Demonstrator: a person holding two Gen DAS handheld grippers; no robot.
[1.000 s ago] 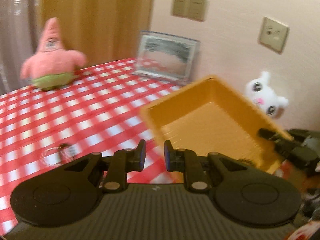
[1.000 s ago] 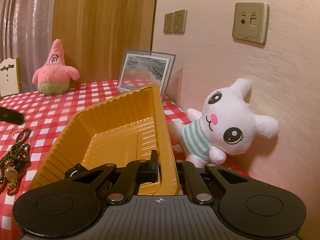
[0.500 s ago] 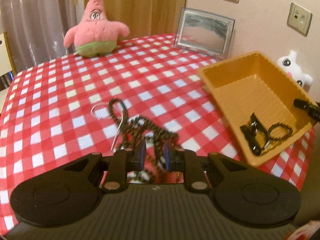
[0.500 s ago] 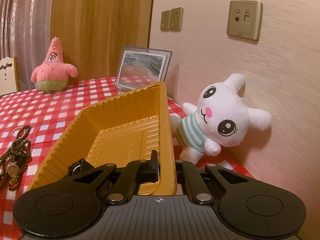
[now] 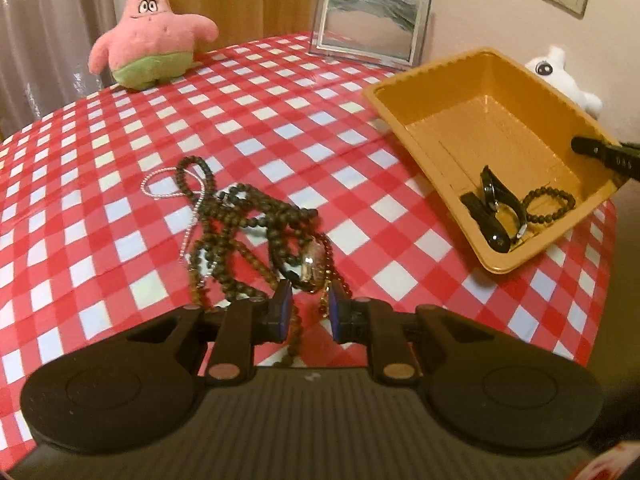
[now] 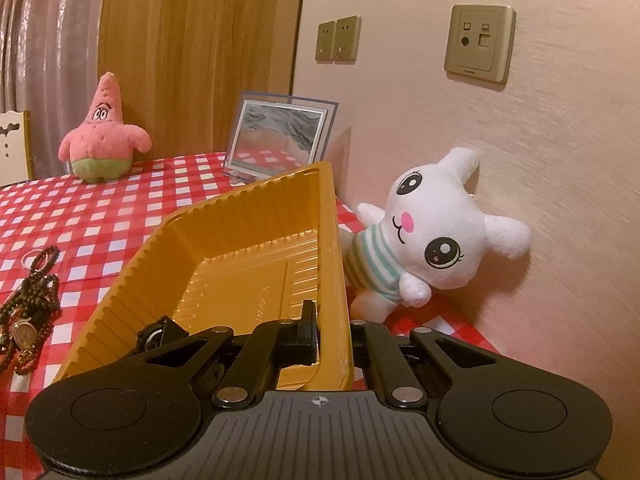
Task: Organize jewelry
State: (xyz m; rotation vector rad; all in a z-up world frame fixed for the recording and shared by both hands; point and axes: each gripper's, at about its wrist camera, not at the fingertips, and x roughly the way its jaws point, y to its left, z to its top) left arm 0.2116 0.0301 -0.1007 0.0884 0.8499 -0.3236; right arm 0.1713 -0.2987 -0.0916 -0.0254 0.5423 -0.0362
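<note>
Left hand-held gripper (image 5: 307,312) now hangs low over the tangle of beaded necklaces (image 5: 248,232), its blue-padded fingers a narrow gap apart with a strand of beads and a gold pendant lying between and just beyond them; whether the pads press anything cannot be told. A second ago this camera looked across the bench (image 5: 100,168) toward the wall, with the orange tray filling the middle of the view and the beads out of sight. Half a second ago the tangle had come into view ahead of the fingers, and now it sits closer and larger, reaching right under the tips. A thin silver chain (image 5: 160,188) loops at the far left edge of the heap.

Right hand-held gripper (image 6: 332,332) is pinched on the near right rim of the orange tray (image 6: 240,248), one finger inside the wall and one outside, holding the tray tilted up off the checked cloth. Its view has hardly changed over the second. Inside the tray, at the low near corner, lie a black clip (image 5: 496,208) and a small dark bead bracelet (image 5: 548,204), touching each other.

Beyond, a pink starfish plush (image 5: 148,32) and a picture frame (image 5: 372,20) stand at the far edge of the bench, and a white bunny plush (image 6: 432,232) leans on the wall just beside the tray.
</note>
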